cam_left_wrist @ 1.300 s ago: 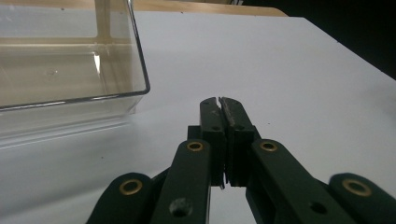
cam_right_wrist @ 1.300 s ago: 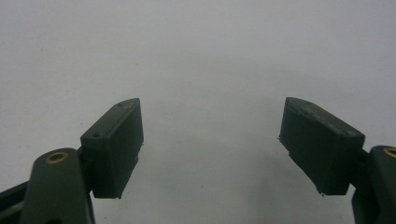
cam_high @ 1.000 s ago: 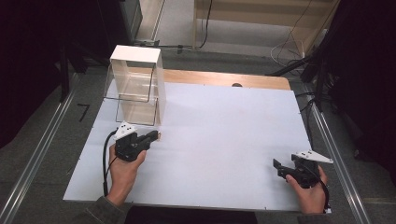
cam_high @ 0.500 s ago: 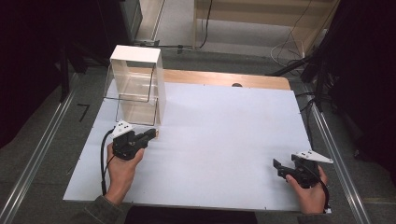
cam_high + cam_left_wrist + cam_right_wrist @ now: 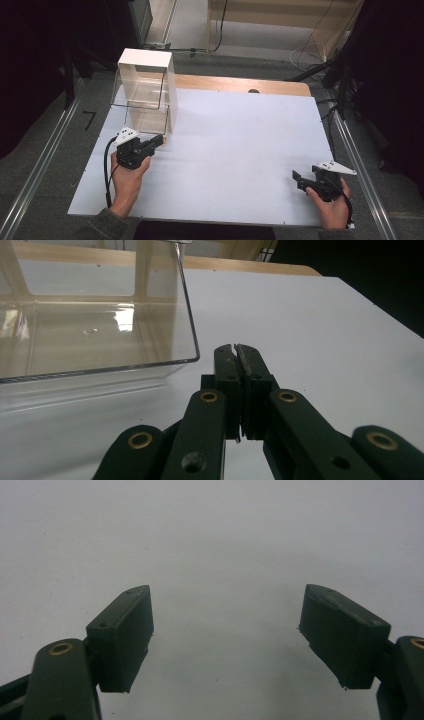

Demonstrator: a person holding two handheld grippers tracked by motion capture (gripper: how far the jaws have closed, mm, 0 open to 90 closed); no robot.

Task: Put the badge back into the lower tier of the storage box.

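Left gripper view: clear box left of closed fingers (apart).

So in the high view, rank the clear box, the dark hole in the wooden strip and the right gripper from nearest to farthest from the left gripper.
1. Clear box, just beyond the left gripper, far left.
2. Dark hole, in the wooden strip at the far edge.
3. Right gripper, near right corner.

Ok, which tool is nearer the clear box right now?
Left. The left tool sits shut just off the clear box, at its near corner. The right tool rests open at the table's opposite near corner, far from it.
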